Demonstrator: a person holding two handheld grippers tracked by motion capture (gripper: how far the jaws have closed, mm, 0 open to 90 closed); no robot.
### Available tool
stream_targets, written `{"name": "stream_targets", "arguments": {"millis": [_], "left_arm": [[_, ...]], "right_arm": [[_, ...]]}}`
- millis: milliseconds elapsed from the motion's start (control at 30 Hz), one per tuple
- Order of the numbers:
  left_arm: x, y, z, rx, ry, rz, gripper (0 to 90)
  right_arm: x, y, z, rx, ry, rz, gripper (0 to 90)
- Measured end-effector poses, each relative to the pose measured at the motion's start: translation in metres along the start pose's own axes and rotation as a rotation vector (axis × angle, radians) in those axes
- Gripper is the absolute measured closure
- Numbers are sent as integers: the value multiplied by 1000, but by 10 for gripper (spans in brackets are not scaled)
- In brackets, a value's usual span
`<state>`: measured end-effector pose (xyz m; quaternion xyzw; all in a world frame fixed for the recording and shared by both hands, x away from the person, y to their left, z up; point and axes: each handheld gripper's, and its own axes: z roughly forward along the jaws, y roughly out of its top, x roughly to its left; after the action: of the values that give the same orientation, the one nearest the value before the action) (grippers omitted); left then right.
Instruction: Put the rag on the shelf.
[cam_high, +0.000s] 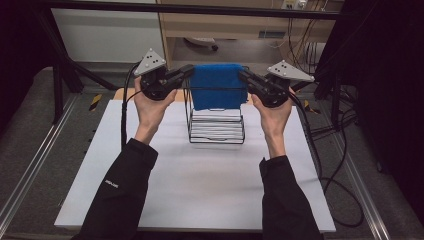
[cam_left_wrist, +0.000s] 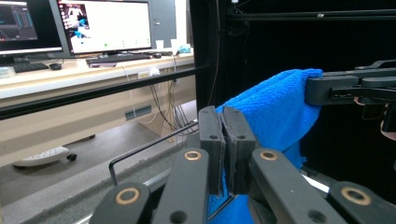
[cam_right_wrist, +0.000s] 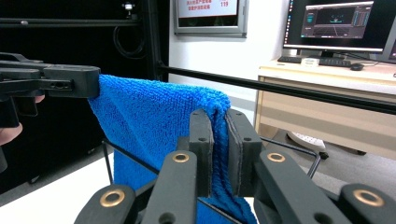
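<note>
A blue towel (cam_high: 217, 85) hangs stretched between my two grippers, above a black wire rack (cam_high: 216, 127) on the white table (cam_high: 200, 185). My left gripper (cam_high: 189, 70) is shut on the towel's left upper corner and my right gripper (cam_high: 243, 75) is shut on its right upper corner. In the left gripper view the jaws pinch the blue towel (cam_left_wrist: 271, 116) at my left gripper (cam_left_wrist: 223, 140), with the other gripper (cam_left_wrist: 345, 88) holding the far corner. In the right gripper view my right gripper (cam_right_wrist: 220, 144) clamps the towel (cam_right_wrist: 154, 121). The towel's lower edge drapes over the rack's top wire.
The wire rack stands at the table's far middle, its wire loops (cam_left_wrist: 140, 154) rising beside the towel. A black frame bar (cam_high: 200, 9) crosses overhead at the back. Desks with monitors (cam_left_wrist: 107, 23) lie beyond the table. Cables (cam_high: 330, 150) trail off the right side.
</note>
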<state>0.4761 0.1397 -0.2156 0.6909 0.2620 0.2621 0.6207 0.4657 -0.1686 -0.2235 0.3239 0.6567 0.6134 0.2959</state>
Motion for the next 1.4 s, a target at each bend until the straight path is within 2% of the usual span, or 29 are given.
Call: {"name": "stream_targets", "arguments": {"millis": [300, 433, 533, 733, 1000, 1100, 1233, 1300, 1400], "left_arm": [[-5, -4, -6, 35, -32, 19, 869], [-8, -6, -8, 55, -38, 27, 867], [-9, -9, -9, 74, -43, 18, 864], [-13, -13, -12, 128, -43, 20, 855], [-20, -15, -17, 179, -47, 36, 817], [-20, -10, -19, 196, -39, 19, 745], [-16, 3, -24, 172, -38, -29, 657], [-15, 7, -23, 170, -26, -46, 656], [-13, 6, -16, 219, -13, -59, 706]], "right_arm": [[2, -3, -5, 35, 5, -27, 810], [2, -8, -7, 43, 15, -15, 810], [3, -10, -8, 57, 23, -10, 810], [3, -13, -10, 95, 49, 2, 810], [1, -18, -14, 131, 73, 3, 803], [1, -21, -14, 133, 76, -4, 801], [1, -24, -14, 136, 79, 3, 801], [1, -26, -14, 139, 79, 1, 800], [1, -28, -14, 141, 80, -5, 791]]}}
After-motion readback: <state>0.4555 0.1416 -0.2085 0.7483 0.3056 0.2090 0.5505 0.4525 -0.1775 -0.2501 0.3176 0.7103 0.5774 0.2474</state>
